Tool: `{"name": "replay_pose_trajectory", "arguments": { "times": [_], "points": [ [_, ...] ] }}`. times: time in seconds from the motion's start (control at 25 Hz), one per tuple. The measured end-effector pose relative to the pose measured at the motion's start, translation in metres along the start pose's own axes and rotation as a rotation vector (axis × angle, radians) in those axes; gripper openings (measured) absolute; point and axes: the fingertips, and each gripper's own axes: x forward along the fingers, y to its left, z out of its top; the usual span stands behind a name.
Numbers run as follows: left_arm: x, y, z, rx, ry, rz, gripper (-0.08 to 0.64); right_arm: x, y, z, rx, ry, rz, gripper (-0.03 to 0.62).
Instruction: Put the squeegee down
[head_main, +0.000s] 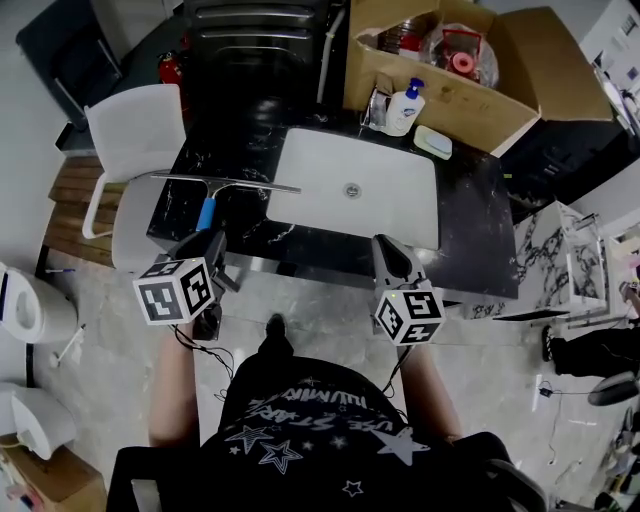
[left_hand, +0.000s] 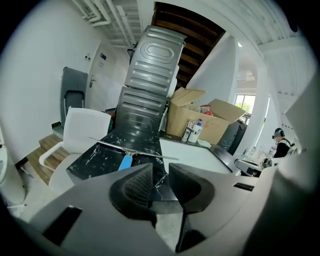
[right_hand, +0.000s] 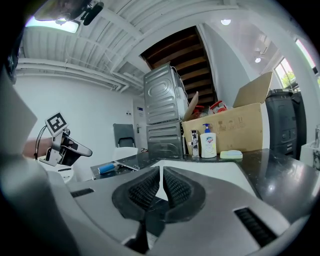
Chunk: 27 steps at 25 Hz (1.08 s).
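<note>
The squeegee (head_main: 206, 213) lies flat on the black marble counter (head_main: 470, 220), left of the white sink. It has a blue handle and a long metal blade, and nothing touches it. It also shows in the left gripper view as the squeegee (left_hand: 125, 161) and in the right gripper view as the squeegee (right_hand: 106, 168). My left gripper (head_main: 208, 240) hangs off the counter's front edge, just short of the handle. Its jaws stand apart with nothing between them (left_hand: 160, 167). My right gripper (head_main: 387, 243) is in front of the sink, jaws together and empty (right_hand: 161, 170).
A white sink (head_main: 350, 190) fills the counter's middle. Behind it stand a soap bottle (head_main: 405, 108), a green sponge (head_main: 433, 142) and a cardboard box (head_main: 450, 60). A white chair (head_main: 135, 130) is at the counter's left end and a metal appliance (head_main: 255, 50) behind it.
</note>
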Motion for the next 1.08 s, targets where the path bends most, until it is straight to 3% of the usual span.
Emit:
{"name": "replay_pose_trajectory", "arguments": {
  "times": [0.2,0.84,1.08],
  "points": [
    [-0.025,-0.011,-0.022,-0.026,-0.021,0.01,0.057,-0.032,0.009,-0.01,-0.009,0.002,0.017,0.055],
    [-0.116,-0.063,-0.123,-0.084,-0.006,0.011,0.031,-0.148,0.036,-0.046,-0.024,0.027,0.078,0.055],
    [-0.143,-0.078,-0.15,-0.07,0.0,0.018,0.023,-0.175,0.039,-0.055,-0.022,0.026,0.086,0.055]
  ]
}}
